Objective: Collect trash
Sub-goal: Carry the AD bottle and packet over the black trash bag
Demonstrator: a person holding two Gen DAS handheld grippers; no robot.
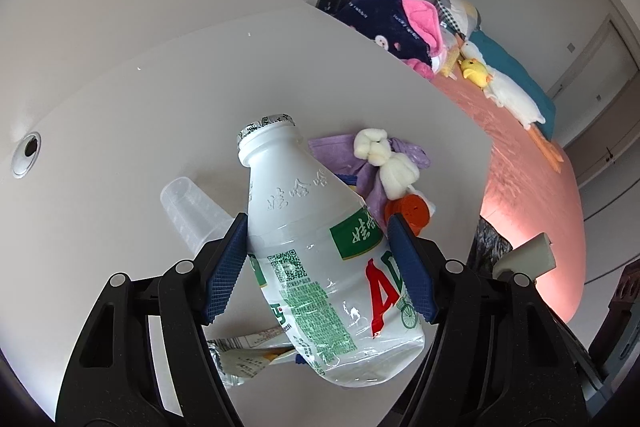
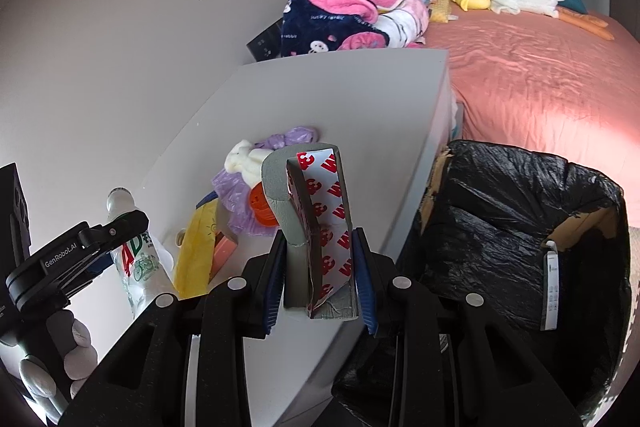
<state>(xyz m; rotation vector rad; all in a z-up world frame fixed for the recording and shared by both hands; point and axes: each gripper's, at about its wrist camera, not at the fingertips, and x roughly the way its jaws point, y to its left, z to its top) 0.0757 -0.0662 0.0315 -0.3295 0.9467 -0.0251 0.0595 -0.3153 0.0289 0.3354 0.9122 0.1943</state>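
Note:
My left gripper (image 1: 316, 227) is shut on a white plastic drink bottle (image 1: 316, 247) with a green and red label, held tilted above the white table (image 1: 160, 115). The same bottle (image 2: 134, 259) and left gripper (image 2: 108, 231) show at the left of the right wrist view. My right gripper (image 2: 318, 239) is shut on a grey foam strip (image 2: 312, 227) with red-and-white backing paper, lifted over the table edge. A box lined with a black bag (image 2: 516, 239) stands to its right, beside the table.
On the table lie a clear plastic cup (image 1: 192, 211), a purple bag (image 1: 376, 175) with a white crumpled wad (image 1: 384, 159), an orange lid (image 1: 410, 213), a yellow wrapper (image 2: 198, 251) and a torn packet (image 1: 244, 355). A pink bed (image 2: 540, 79) with clothes and plush toys lies beyond.

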